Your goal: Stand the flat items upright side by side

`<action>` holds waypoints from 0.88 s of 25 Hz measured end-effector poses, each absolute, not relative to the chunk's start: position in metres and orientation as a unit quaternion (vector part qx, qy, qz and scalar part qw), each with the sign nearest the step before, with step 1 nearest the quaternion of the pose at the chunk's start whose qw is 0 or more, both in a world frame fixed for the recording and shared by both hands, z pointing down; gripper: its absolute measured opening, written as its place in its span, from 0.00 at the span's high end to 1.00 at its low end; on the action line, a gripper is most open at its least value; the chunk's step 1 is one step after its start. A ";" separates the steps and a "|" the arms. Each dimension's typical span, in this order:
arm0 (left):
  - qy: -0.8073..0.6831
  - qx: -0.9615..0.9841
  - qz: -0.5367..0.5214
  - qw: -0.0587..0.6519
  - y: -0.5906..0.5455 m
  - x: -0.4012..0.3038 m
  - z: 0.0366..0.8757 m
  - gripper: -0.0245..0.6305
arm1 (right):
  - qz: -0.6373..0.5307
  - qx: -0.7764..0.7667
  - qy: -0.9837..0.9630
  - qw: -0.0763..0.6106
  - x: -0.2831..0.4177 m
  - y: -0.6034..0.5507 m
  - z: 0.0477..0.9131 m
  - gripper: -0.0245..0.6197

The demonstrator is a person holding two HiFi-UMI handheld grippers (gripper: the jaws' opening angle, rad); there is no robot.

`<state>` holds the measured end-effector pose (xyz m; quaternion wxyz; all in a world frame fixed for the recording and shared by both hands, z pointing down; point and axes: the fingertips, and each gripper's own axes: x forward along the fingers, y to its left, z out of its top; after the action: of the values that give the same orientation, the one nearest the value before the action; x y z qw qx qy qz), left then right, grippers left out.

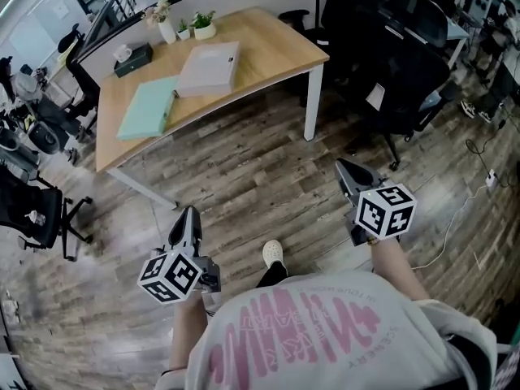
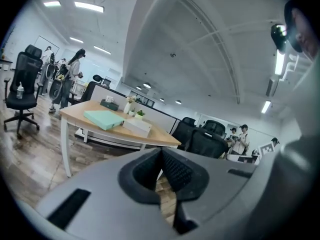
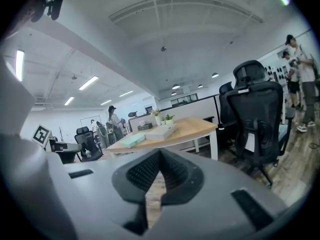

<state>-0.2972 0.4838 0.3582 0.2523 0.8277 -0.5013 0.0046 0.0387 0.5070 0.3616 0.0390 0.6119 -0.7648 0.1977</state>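
While my left gripper (image 1: 188, 220) and right gripper (image 1: 348, 173) sit closed and empty, well off the table (image 1: 280, 47), green binder (image 1: 148, 108) lies flat near its left edge, grey binder (image 1: 210, 67) alongside. Stood up unbraced, they may topple.

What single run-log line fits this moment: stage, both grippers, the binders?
stage: short of table | left gripper: shut, empty | right gripper: shut, empty | green binder, grey binder: flat on table

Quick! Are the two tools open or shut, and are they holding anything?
Left tool: shut, holding nothing.
Right tool: shut, holding nothing.
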 end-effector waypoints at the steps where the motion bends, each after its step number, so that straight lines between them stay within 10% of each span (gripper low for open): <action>1: -0.498 0.829 0.010 0.253 0.469 -0.295 0.359 0.96 | 0.203 0.613 -0.763 0.037 0.040 0.494 0.362 0.97; 22: -0.468 0.846 0.005 0.254 0.231 -0.263 0.366 0.96 | 0.270 0.625 -0.729 0.063 0.048 0.259 0.403 0.96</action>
<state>-0.2632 0.2305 0.3660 0.2544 0.8463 -0.4681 0.0053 0.0476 0.2594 0.4028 0.0631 0.6254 -0.7293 0.2703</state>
